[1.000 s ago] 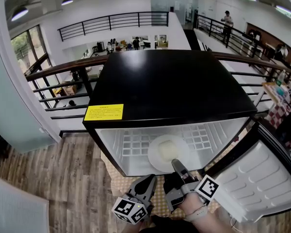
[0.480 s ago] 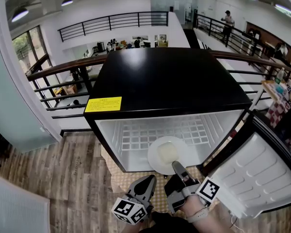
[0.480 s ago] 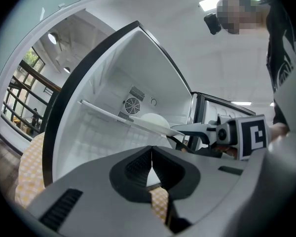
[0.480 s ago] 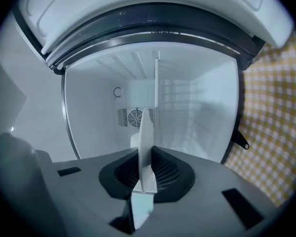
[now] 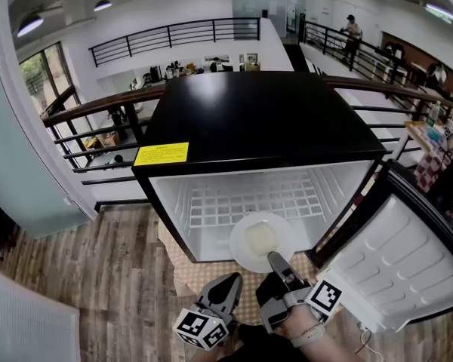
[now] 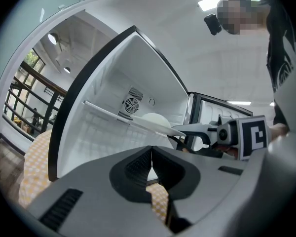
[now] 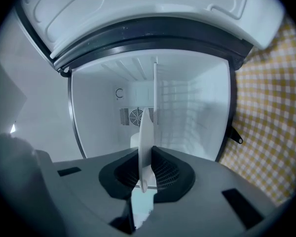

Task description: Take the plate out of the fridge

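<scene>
The black-topped fridge point(image 5: 257, 119) stands open, and a white wire shelf point(image 5: 226, 202) spans its white inside. A white plate point(image 5: 241, 249) with a pale square piece of food point(image 5: 259, 237) on it sticks out over the fridge's front edge. My right gripper point(image 5: 275, 260) is shut on the plate's near rim. In the right gripper view the plate point(image 7: 145, 132) shows edge-on, clamped between the pads of that gripper point(image 7: 147, 174). Low and left of it, my left gripper point(image 5: 230, 280) hangs outside the fridge, shut and empty point(image 6: 150, 168). From there the plate point(image 6: 155, 121) shows level.
The fridge door point(image 5: 396, 262) stands swung open at the right. A yellow checked mat point(image 5: 183, 276) lies under the fridge on the wooden floor point(image 5: 83, 270). A dark railing point(image 5: 90, 105) runs behind the fridge, over a lower hall.
My right gripper has drawn the plate a little toward me, so it now overhangs the fridge's front edge. The left gripper has stayed where it was.
</scene>
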Action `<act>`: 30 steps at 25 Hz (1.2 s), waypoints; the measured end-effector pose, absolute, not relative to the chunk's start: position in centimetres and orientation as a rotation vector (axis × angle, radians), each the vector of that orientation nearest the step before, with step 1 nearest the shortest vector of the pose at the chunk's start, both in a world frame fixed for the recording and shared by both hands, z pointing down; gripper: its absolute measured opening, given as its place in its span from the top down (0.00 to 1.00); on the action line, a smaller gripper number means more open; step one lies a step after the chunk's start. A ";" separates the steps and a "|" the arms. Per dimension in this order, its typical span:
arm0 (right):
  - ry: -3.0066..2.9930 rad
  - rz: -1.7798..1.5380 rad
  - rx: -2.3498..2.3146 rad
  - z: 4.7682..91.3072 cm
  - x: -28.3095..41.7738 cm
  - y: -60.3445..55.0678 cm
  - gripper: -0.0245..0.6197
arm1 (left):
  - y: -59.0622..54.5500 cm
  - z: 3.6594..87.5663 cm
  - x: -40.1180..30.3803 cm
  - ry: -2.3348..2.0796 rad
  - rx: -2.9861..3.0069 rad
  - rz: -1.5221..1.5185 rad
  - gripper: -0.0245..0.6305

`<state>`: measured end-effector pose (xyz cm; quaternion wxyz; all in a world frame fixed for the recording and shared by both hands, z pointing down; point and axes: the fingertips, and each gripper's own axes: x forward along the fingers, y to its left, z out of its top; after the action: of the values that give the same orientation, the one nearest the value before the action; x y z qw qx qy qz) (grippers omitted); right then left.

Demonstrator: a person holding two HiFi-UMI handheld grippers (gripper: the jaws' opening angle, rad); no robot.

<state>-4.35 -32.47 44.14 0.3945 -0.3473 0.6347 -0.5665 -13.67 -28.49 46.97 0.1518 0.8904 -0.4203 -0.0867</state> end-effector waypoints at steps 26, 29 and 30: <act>1.648 -1.435 -0.862 45.0 -4.2 -29.3 0.88 | -27.5 47.5 -13.5 -1.185 2.553 -0.254 0.95; 1.643 -1.450 -0.866 45.7 -4.2 -28.9 0.88 | -27.4 47.7 -13.5 -1.186 2.548 -0.251 0.95; 1.643 -1.453 -0.866 45.9 -4.2 -28.9 0.88 | -27.3 47.8 -13.5 -1.186 2.546 -0.250 0.95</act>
<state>-4.16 -28.87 45.88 0.3817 -0.3396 0.6441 -0.5694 -13.50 -27.33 47.79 0.1602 0.8913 -0.4151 -0.0874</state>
